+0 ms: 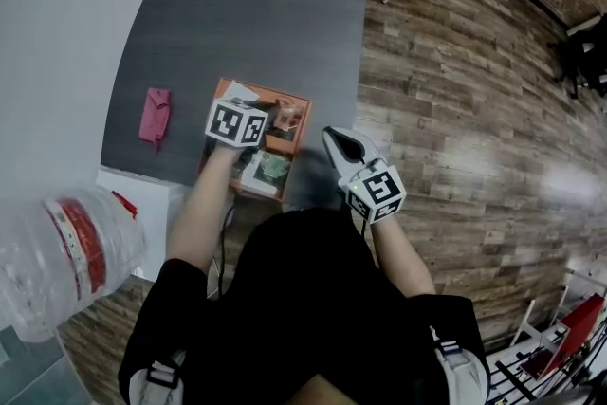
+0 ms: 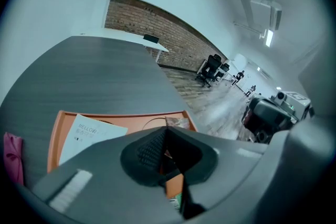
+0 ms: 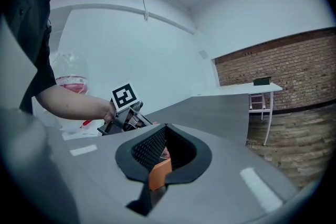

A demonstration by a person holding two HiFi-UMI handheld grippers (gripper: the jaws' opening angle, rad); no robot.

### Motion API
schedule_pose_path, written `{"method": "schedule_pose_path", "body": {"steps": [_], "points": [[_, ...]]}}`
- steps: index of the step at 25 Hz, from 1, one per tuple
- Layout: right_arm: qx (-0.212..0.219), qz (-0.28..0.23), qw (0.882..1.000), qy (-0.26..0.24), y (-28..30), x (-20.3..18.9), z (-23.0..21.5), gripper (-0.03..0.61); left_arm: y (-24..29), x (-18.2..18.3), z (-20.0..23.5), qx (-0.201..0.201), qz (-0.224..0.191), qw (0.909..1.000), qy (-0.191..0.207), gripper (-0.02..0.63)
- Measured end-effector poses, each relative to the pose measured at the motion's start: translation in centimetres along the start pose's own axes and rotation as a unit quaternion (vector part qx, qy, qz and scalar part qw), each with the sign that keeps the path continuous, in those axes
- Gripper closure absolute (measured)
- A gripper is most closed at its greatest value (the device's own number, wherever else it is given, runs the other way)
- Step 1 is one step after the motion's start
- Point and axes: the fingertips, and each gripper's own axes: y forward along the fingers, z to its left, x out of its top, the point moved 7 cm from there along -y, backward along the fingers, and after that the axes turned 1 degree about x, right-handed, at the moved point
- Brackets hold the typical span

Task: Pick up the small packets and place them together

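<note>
My left claw (image 2: 165,134), shut and empty, hangs over the orange tray (image 1: 300,101) on the worktop (image 1: 256,5). The packets (image 2: 92,136) lie just beneath its tips. My right claw (image 3: 165,131), also shut, sits farther off beside the tray.

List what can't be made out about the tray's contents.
Left gripper view: the left gripper hides the near half of the orange tray.
Head view: its marker cube covers the tray's middle; packet count unclear.
White packet: lower print too small, partly covered by the gripper.
</note>
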Motion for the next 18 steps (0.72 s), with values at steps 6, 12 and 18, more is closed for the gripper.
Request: {"method": "schedule_pose_path", "body": {"steps": [6,12,18], "points": [[0.002,0.001,1.000,0.001,-0.2,0.0,-0.2,0.577,0.1,-0.2,0.1,0.051,-0.016,0.9982,0.026,0.536],[0.009,0.000,1.000,-0.005,-0.2,0.1,0.1,0.576,-0.6,0.0,-0.5,0.083,-0.044,0.9932,0.068,0.476],[0.018,-0.006,1.000,-0.015,-0.2,0.9,0.6,0.577,-2.6,0.5,-1.8,0.076,-0.108,0.9889,0.068,0.488]]}}
